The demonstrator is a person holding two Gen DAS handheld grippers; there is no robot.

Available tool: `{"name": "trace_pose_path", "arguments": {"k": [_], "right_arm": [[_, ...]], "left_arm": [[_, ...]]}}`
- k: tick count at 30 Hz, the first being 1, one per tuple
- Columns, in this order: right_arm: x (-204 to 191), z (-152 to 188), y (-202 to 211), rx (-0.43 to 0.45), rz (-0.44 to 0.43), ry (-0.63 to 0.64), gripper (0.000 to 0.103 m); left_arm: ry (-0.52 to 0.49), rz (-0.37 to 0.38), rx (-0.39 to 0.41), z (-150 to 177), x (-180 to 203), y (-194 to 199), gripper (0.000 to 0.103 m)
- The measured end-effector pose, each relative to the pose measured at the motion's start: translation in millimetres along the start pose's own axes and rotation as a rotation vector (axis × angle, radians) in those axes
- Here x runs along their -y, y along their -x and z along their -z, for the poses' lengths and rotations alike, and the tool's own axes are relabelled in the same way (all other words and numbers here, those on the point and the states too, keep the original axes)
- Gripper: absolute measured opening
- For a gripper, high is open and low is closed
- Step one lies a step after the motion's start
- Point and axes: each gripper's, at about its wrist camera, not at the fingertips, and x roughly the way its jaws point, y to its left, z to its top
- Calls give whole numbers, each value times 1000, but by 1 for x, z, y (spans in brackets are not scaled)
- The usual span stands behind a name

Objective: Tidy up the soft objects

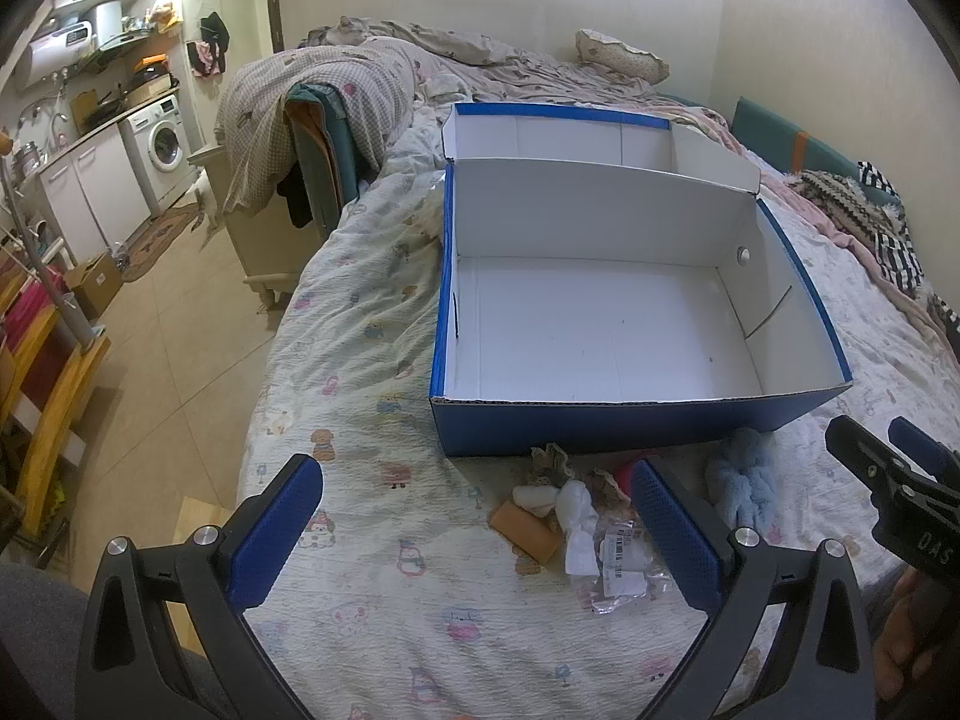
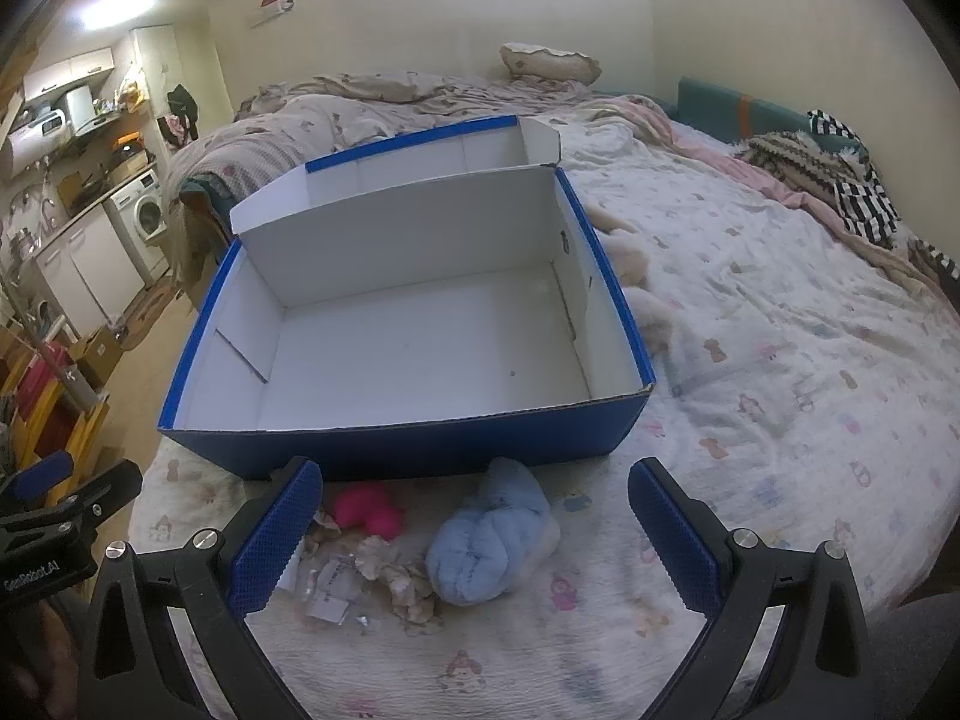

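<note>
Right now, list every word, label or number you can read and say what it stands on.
"DAS": on the right tongs, black body, cut off by the frame.
"GenRobot.AI": on the left tongs, black body.
Printed labels on the clear plastic packets: too small and blurred to read.
Blue shoebox: no text visible.

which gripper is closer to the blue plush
Right. The blue plush lies just ahead between the right gripper fingers; the left gripper sits off to its left, over the small items.

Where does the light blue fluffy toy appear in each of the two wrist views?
Left wrist: light blue fluffy toy at lower right, just beyond the left gripper's right finger.
Right wrist: lower centre, between the right gripper's fingers.
Shared landmark: the blue box just behind it.
</note>
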Motion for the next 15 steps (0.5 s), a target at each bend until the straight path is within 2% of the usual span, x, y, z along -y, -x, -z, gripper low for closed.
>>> {"name": "trace_pose_path", "arguments": {"k": [15], "right_arm": [[-1, -2, 3, 0, -16, 20, 103]], "left_arm": [[6, -11, -8, -2, -9, -1, 102]]}}
